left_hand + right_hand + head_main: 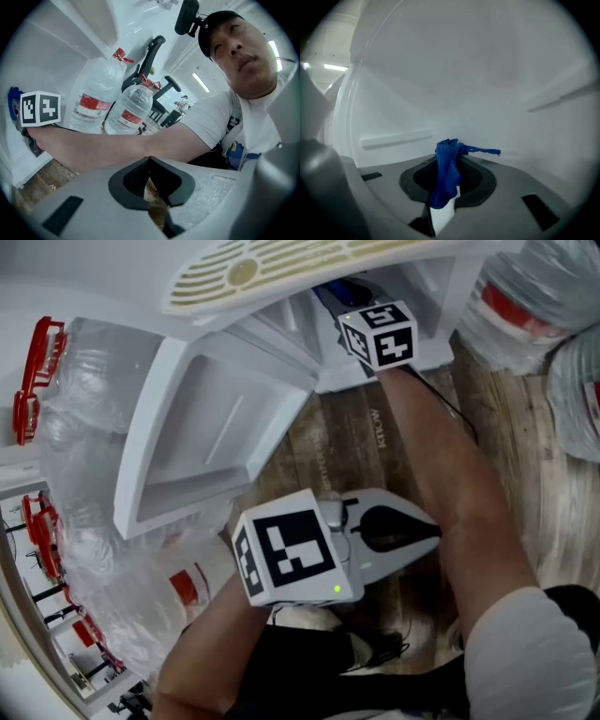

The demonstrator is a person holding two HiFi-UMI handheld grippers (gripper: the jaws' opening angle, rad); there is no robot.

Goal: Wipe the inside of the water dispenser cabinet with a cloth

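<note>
Right gripper [449, 158] clamps cloth [446, 174], lengthwise between jaws

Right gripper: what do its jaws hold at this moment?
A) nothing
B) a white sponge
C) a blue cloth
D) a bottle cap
C: in the right gripper view, the right gripper has its jaws closed on a blue cloth, which hangs bunched between them in front of the white inner wall of the cabinet.
</note>
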